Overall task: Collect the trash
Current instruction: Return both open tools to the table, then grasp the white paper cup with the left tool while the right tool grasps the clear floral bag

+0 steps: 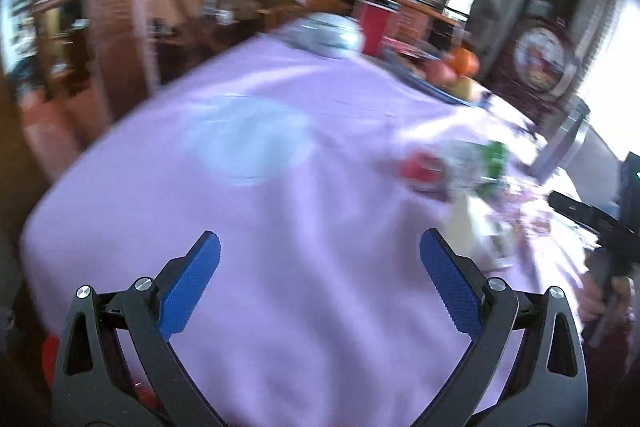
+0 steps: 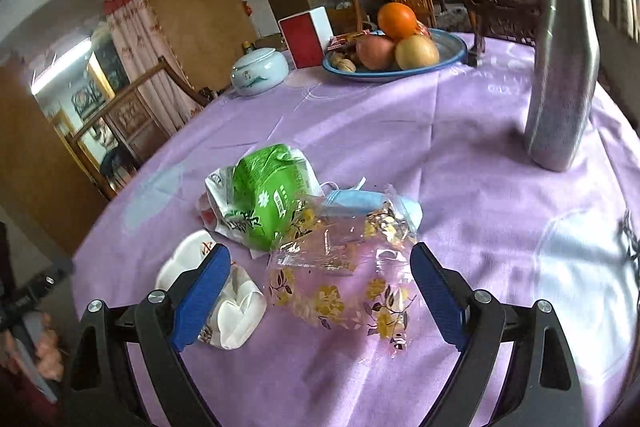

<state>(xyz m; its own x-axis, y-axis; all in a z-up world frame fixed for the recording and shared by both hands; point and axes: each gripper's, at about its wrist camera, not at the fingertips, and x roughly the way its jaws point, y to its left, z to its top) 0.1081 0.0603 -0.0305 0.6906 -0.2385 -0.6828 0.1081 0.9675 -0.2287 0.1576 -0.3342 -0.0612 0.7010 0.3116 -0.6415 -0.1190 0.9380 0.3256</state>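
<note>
In the right wrist view a heap of trash lies on the purple tablecloth (image 2: 460,155): a green and white wrapper (image 2: 268,195), a blue face mask (image 2: 368,201), a clear flowered plastic bag (image 2: 340,279) and a crumpled white tissue (image 2: 224,303). My right gripper (image 2: 320,283) is open, its jaws on either side of the flowered bag. The left wrist view is blurred. My left gripper (image 1: 320,267) is open and empty over bare cloth (image 1: 280,227), with the trash heap (image 1: 460,171) to its far right.
A fruit plate (image 2: 452,55) with an orange and apples, a red and white box (image 2: 306,35) and a white lidded jar (image 2: 260,71) stand at the far side. A tall metal flask (image 2: 560,79) stands at the right. Wooden chairs surround the table.
</note>
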